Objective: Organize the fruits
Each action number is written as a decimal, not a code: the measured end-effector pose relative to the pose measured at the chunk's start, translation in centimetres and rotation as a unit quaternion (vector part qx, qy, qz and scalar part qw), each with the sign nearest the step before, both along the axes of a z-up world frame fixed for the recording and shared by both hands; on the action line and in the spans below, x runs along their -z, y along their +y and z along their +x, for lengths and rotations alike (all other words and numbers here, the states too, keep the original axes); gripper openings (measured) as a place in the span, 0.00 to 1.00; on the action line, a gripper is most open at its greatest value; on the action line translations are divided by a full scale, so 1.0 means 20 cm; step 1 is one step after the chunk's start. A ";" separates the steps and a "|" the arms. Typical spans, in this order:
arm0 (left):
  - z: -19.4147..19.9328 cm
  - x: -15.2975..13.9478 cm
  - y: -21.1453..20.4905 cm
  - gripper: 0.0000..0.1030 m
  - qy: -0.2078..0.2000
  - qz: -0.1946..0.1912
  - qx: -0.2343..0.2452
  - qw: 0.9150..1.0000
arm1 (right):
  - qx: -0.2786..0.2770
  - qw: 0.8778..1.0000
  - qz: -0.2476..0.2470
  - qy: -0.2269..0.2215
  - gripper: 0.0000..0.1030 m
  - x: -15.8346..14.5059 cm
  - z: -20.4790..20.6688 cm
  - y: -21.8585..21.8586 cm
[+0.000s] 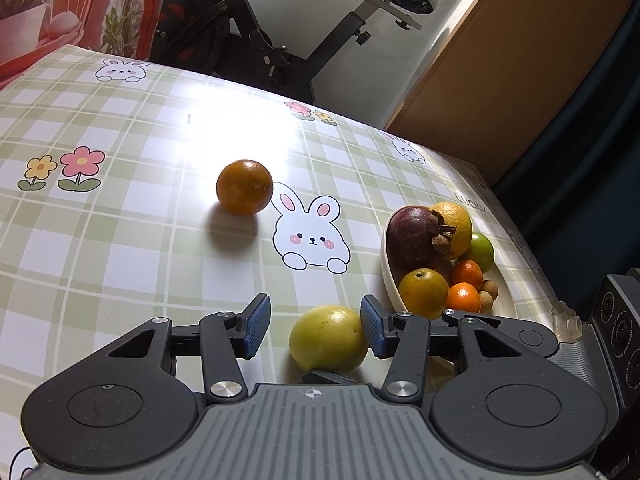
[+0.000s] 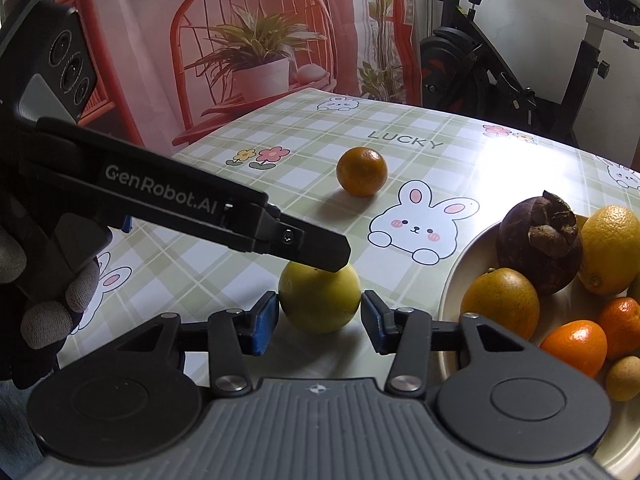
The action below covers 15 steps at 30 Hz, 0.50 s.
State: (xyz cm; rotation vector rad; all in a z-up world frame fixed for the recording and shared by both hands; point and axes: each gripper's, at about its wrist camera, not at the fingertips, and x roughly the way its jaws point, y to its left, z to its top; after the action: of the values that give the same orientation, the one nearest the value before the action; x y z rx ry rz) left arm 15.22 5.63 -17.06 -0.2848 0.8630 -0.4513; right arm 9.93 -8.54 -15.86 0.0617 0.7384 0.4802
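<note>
My right gripper (image 2: 319, 318) brackets the yellow-green fruit (image 2: 319, 298) on the checked surface (image 2: 440, 168), jaws spread a little wider than the fruit, one blue pad at each side, nothing gripped yet. My left gripper (image 1: 316, 326) hangs over the same fruit (image 1: 328, 338) from the left, jaws wide and empty, the fruit lying toward its right pad. The right is better placed. The bowl (image 2: 450, 300) of fruit sits just right of it; a lone orange (image 2: 361, 171) waits farther back. The fruit is round, so no axis matters.
</note>
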 end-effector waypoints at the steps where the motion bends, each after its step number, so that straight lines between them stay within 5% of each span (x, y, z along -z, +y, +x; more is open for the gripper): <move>1: 0.00 0.01 0.01 0.51 0.002 -0.006 -0.003 1.000 | 0.000 1.000 -0.001 -0.001 0.47 0.00 0.00 0.00; 15: -0.02 0.06 0.02 0.51 0.019 -0.046 -0.023 0.998 | 0.007 1.000 -0.005 -0.001 0.47 0.02 -0.01 0.02</move>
State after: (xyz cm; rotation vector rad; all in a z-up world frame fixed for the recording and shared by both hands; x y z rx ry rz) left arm 14.90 6.02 -18.17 -0.3983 0.8718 -0.4453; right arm 9.69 -8.22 -16.21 0.0570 0.7370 0.4639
